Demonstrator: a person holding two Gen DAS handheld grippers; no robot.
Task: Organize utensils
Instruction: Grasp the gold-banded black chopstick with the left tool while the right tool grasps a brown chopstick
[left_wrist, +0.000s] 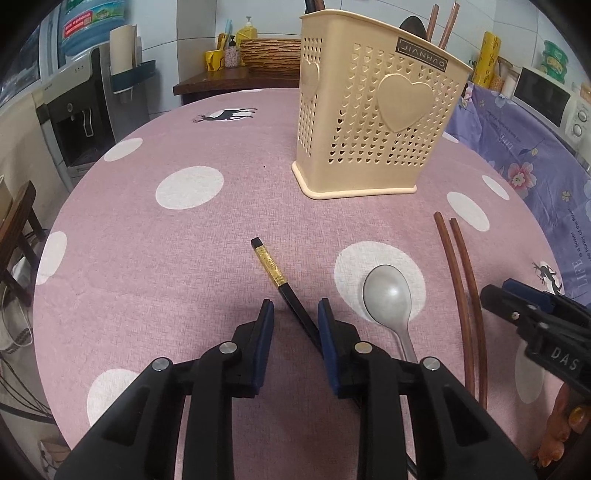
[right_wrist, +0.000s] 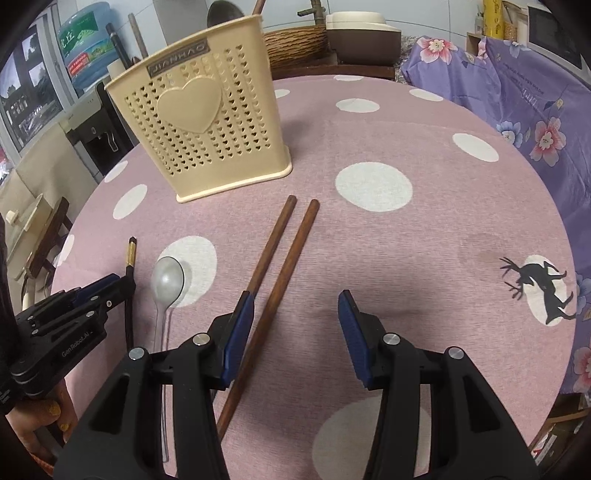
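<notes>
A cream perforated utensil holder (left_wrist: 369, 122) (right_wrist: 207, 136) stands on the pink dotted tablecloth, with brown chopsticks and a spoon inside. A black chopstick with a gold band (left_wrist: 280, 280) (right_wrist: 130, 280) lies between the open jaws of my left gripper (left_wrist: 295, 310), close to the right pad. A metal spoon (left_wrist: 388, 295) (right_wrist: 168, 280) lies to its right. Two brown chopsticks (left_wrist: 465, 295) (right_wrist: 280, 258) lie further right. My right gripper (right_wrist: 295, 299) is open above the brown chopsticks; one runs under its left finger, the other lies between its jaws.
The round table (right_wrist: 406, 229) has a purple floral cloth (right_wrist: 517, 110) to the right. A water dispenser (left_wrist: 85, 122) stands to the left. A wicker basket (left_wrist: 269, 55) sits on a wooden counter behind.
</notes>
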